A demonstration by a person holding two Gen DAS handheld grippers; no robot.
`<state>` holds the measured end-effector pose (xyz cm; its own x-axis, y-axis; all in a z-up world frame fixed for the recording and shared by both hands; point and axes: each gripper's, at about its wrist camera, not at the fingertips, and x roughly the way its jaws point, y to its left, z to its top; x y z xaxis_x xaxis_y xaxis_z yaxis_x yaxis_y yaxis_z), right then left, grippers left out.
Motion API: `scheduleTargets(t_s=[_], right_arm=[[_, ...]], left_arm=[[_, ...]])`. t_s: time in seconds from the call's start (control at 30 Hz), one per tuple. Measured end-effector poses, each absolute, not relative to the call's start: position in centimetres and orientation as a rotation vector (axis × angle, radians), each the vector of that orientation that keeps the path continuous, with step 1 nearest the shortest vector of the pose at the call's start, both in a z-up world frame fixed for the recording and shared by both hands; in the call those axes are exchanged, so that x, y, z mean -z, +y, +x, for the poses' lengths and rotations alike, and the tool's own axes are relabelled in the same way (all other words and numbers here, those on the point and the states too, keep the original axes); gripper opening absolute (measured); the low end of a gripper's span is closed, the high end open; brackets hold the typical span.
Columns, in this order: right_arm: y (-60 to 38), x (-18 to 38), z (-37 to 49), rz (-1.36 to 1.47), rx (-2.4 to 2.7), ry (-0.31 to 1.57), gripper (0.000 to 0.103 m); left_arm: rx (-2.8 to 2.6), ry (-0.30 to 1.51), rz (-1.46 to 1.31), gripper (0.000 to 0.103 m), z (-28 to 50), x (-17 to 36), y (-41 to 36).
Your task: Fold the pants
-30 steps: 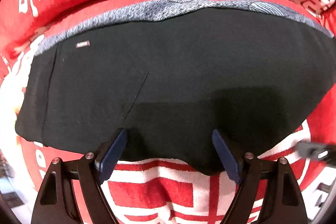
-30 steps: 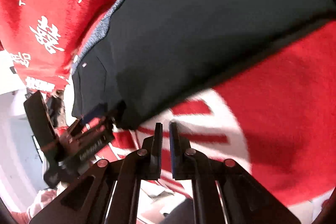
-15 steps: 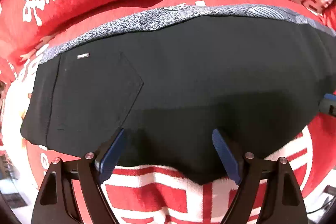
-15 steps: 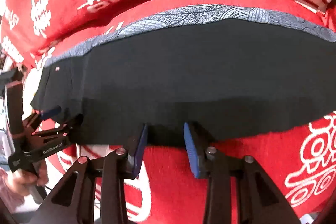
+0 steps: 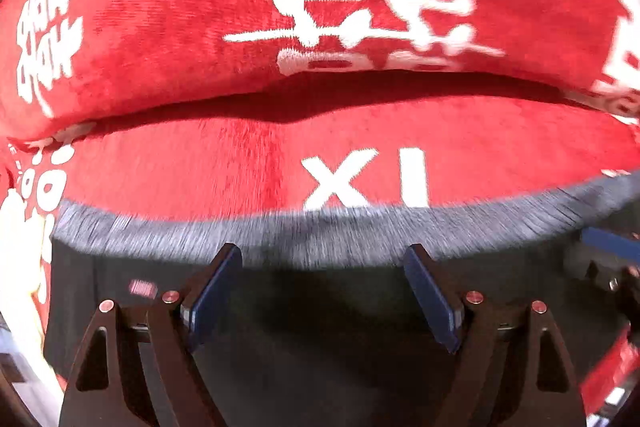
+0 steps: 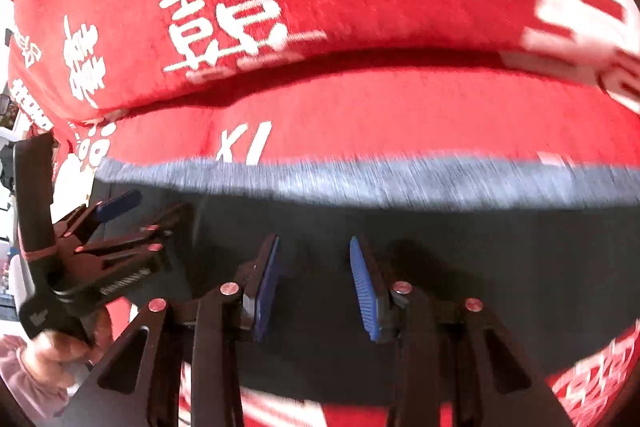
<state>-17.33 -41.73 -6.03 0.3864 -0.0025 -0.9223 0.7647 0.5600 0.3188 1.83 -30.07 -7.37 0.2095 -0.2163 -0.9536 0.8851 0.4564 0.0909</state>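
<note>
With both tools open and empty over the pants, which lie flat on the red blanket, pinch the grey waistband evenly at both points before folding.

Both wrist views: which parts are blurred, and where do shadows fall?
Left wrist view: the grey waistband is streaked, the red blanket sharper, a shadow under its fold. Right wrist view: same streaked waistband; finger shadows on the black pants.
</note>
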Motion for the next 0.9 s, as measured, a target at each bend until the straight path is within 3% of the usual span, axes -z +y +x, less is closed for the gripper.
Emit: scheduleTargets(t_s=[0.07, 0.17, 0.23, 0.3, 0.43, 0.53, 0.63, 0.8, 0.9], right_arm=[[-42.9, 8.2, -15.9, 0.84, 0.589, 1.132, 0.04], [-44.8, 9.4, -16.6, 0.827, 0.666, 1.106, 0.029], [-46.1, 9.6, -17.4, 0.83, 0.785, 1.143, 0.029], [-46.7, 9.0, -18.3, 0.941, 0.774, 1.103, 0.033], [-43.5, 6.3, -16.5, 0.869, 0.642, 1.114, 0.034], [-39.7, 5.7, -14.4, 0.854, 0.534, 1.123, 0.043], [-36.4, 7.9, -12.9, 0.851, 0.494, 1.183, 0.045], [-34.2, 8.4, -13.4, 0.76, 0.525, 1.153, 0.047], [-34.5, 8.4, -13.0, 0.793, 0.502, 1.153, 0.054]], left_arm=[[0.83, 1.122, 0.764, 0.085, 2.6, 9.2, -30.7], [0.819, 1.148, 0.721, 0.088, 4.5, 9.4, -30.4], [0.792, 1.117, 0.777, 0.088, 5.7, 8.7, -30.1], [0.8, 1.087, 0.772, 0.088, 7.0, 6.8, -28.6], [0.746, 1.075, 0.769, 0.088, 10.3, 4.9, -24.3], [0.623, 1.089, 0.82, 0.088, 12.8, 5.7, -19.8], [0.635, 1.146, 0.72, 0.096, 14.3, 6.3, -15.2], [0.688, 1.104, 0.763, 0.1, 12.3, 6.2, -14.8], [0.659, 1.163, 0.717, 0.101, 13.0, 6.2, -14.3]])
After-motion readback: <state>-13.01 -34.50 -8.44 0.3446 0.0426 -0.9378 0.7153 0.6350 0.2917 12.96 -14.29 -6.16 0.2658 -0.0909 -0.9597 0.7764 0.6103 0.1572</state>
